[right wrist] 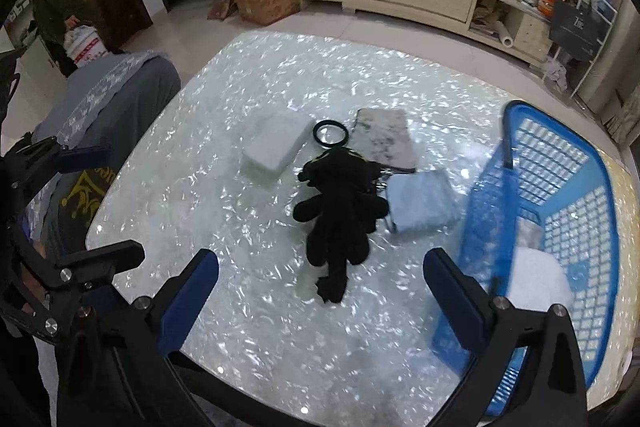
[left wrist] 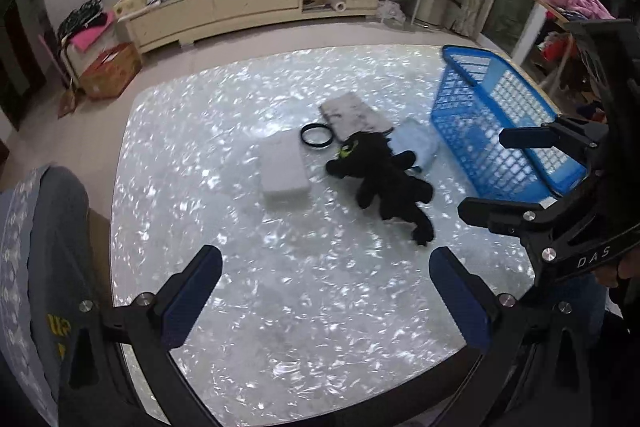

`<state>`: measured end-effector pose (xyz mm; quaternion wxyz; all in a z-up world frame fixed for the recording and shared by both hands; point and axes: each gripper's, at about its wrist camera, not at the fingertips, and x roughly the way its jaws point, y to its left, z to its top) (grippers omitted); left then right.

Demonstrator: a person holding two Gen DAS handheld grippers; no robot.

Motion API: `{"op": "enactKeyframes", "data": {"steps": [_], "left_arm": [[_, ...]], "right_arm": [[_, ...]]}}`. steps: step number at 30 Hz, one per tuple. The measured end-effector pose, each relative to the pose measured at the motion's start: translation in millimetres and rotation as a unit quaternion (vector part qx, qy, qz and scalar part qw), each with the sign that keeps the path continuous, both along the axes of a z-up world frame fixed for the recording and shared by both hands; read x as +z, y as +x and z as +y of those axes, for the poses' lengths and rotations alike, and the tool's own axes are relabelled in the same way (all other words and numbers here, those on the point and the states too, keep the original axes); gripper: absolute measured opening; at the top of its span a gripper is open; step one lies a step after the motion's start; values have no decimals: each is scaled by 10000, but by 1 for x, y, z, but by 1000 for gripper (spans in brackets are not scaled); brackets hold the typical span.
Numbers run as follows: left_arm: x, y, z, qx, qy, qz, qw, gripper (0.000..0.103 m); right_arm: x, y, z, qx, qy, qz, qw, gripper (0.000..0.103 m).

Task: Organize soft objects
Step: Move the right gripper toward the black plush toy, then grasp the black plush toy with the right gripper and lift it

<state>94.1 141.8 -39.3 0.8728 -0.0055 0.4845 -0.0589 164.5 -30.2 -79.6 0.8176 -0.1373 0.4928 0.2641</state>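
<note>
Left gripper (left wrist: 326,301) low over the near edge of the shimmering table (left wrist: 280,307), fingers spread wide, nothing between them. Right gripper (right wrist: 320,301) likewise held apart and empty, near edge, beside the basket; in the left view it shows only partly, cut off at the right margin.

Mid-table: black plush toy (right wrist: 338,215) sprawled flat, tail toward the cameras, head away. Face markings greenish-yellow, hard to read. Its far side overlaps the pale blue folded cloth (right wrist: 422,203), touching; small dark loop between them, too small to identify.

Left of the plush, apart: white foam block (right wrist: 274,147). Beyond the plush head: black ring (right wrist: 331,133), just beside a grey-white mottled pad (right wrist: 384,139).

Right side: blue plastic basket (right wrist: 560,195), mesh walls, near end cut off by the frame. Something white inside, blurred, unidentifiable.

Far: cream low cabinet (left wrist: 224,7) along the wall, top cluttered. Figure in doorway, upper left of right view, indistinct.
</note>
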Motion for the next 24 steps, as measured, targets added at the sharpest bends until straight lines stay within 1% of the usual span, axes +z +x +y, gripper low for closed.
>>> {"op": "enactKeyframes", "data": {"steps": [4,6,7,13,17,20,24], "left_arm": [[-12,7,15,133,-102,108,9998,103],[-19,11,21,337,21,130,9993,103],[-22,12,23,364,58,144,9992,103],[-45,24,38,423,-115,300,9986,103],[-60,33,43,392,-197,332,9985,103],[-71,44,46,424,-251,391,9980,103],[-82,55,50,566,-122,404,9975,103]], "right_arm": [[-15,9,13,37,-120,130,9998,103],[-20,12,18,55,-170,190,9997,103],[-24,15,20,50,-195,224,9995,103],[-45,32,27,-59,-332,468,9983,103],[-58,44,31,-177,-501,438,9976,103],[-66,54,31,-312,-588,496,9965,103],[-76,66,33,-408,-663,566,9954,103]]}}
